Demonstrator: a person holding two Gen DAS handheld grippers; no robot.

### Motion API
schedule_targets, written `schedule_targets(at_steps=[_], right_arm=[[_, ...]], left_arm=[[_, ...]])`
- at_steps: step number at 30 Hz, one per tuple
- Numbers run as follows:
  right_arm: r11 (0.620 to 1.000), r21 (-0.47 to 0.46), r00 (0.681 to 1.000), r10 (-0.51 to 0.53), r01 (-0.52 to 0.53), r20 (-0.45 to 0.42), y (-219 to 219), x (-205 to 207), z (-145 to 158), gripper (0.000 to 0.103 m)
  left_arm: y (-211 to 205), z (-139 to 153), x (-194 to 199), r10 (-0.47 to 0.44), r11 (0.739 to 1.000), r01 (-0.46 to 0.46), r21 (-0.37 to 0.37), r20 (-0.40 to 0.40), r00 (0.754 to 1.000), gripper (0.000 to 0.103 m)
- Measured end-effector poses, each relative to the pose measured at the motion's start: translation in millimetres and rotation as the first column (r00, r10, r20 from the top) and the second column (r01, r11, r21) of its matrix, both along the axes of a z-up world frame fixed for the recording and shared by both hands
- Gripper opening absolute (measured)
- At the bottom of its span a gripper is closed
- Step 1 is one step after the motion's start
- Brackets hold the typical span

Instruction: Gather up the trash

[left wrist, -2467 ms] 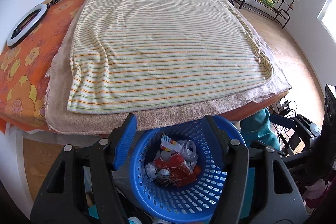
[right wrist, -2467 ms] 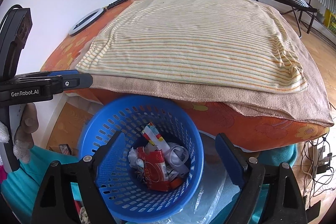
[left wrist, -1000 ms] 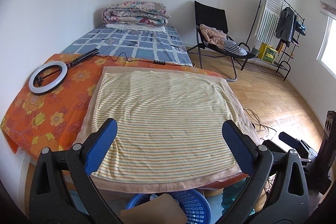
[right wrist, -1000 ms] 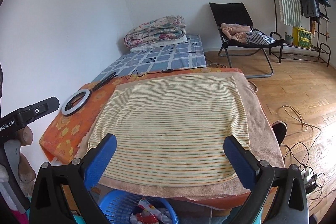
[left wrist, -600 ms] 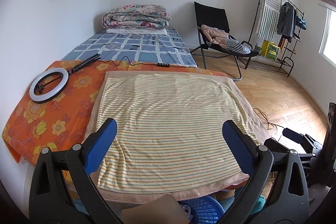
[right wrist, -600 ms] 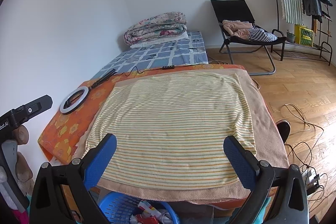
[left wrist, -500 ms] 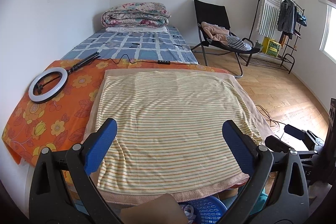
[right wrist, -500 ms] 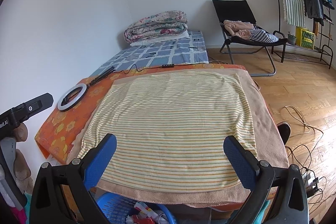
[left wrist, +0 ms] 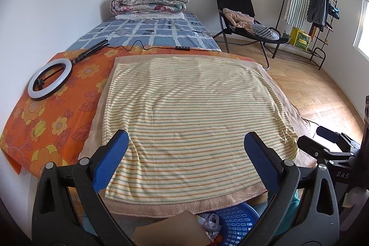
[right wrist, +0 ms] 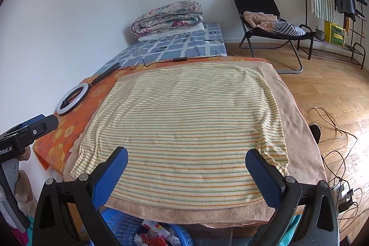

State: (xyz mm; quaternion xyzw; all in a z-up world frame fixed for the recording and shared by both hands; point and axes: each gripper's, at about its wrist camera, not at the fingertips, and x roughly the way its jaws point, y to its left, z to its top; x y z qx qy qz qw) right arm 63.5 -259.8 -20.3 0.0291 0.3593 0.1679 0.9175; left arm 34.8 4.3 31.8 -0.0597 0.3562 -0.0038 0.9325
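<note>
A blue plastic basket [left wrist: 237,220] with wrappers and crumpled trash [right wrist: 152,238] inside stands on the floor at the foot of the bed; it also shows in the right wrist view [right wrist: 120,227]. My left gripper [left wrist: 184,153] is open and empty, held above the basket and facing the bed. My right gripper [right wrist: 185,170] is open and empty, held beside it at similar height. No trash shows on the striped cloth [left wrist: 191,121]. A brown cardboard piece [left wrist: 170,231] lies at the bottom edge of the left wrist view.
The bed carries a striped cloth over a tan towel [right wrist: 302,144], an orange floral sheet [left wrist: 46,112], a ring light [left wrist: 49,81] and folded quilts [left wrist: 147,1]. A black chair [right wrist: 265,13], a clothes rack [left wrist: 309,4] and floor cables [right wrist: 334,130] stand right.
Both grippers have risen from low over the basket and opened wide; the view now looks across the bed. In the last half second they shifted only slightly.
</note>
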Motion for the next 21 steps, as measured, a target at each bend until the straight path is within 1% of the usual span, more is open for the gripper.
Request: schedule_targets(at_steps=[13,21], right_arm=[[1.0,-0.011,1.0,0.014,-0.014,0.008,16.5,-9.0,8.5,0.103],[1.0,-0.018,1.0,0.023,-0.022,0.012,22.2,-13.8,10.8,0.103]], left_arm=[[1.0,6.4,-9.3,0.001,1.0,-0.001,0.016,0.033,0.999,0.102],[1.6,5.7,-9.6,-0.001,1.0,0.0,0.026,0.031,1.0,0.102]])
